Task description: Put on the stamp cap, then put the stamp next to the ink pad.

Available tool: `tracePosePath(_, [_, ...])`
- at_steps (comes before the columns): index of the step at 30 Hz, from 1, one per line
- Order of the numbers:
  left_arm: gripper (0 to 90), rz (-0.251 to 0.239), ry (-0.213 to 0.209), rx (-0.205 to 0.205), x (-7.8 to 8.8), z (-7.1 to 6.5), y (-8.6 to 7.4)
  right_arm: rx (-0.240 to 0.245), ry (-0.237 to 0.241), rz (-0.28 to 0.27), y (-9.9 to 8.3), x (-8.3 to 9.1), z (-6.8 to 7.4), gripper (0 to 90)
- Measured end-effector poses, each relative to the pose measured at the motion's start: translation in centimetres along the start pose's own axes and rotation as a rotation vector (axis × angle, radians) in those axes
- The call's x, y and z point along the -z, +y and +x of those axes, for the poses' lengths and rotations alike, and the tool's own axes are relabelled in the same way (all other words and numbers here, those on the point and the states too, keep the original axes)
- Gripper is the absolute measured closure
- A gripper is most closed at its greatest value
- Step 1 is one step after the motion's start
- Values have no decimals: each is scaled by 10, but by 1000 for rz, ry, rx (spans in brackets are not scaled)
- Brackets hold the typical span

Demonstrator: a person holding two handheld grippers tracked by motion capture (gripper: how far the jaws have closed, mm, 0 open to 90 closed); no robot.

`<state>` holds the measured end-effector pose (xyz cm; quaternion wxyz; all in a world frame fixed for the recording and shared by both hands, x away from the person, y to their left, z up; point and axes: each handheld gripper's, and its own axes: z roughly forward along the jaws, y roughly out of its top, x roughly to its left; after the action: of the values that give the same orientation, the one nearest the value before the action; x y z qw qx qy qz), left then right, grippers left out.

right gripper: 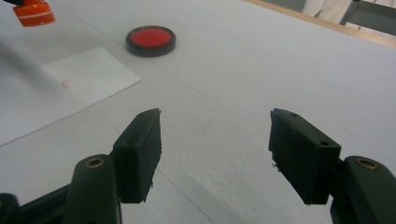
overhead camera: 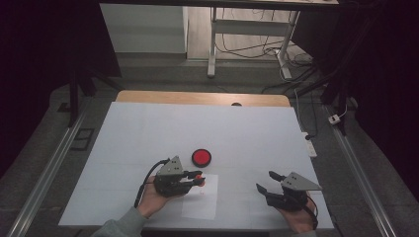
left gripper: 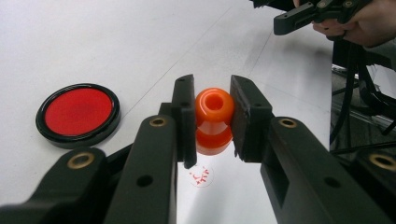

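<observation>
jaws: left gripper clamps orange stamp | right gripper agape, nothing between

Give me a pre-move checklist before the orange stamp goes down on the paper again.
1. Left gripper shut on the orange stamp: ok.
2. Stamp lifted off the paper: ok.
3. Red mark printed on the paper: ok.
4. Red ink pad open, beside the paper: ok.
5. Right gripper open, holding nothing, away from the paper: ok.
6. Ink left on the stamp face: cannot tell.
</observation>
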<state>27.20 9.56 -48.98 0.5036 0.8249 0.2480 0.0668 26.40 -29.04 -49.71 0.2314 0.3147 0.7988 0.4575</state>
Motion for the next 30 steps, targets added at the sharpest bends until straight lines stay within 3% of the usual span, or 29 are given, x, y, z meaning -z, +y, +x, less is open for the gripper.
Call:
tracePosePath(9, [726, -5, 8, 7, 2, 2, 0, -26, -24, 6, -9, 8, -11, 345])
tracePosePath(30, [725, -30, 64, 44, 13, 18, -1, -19, -20, 20, -10, 4, -10, 351])
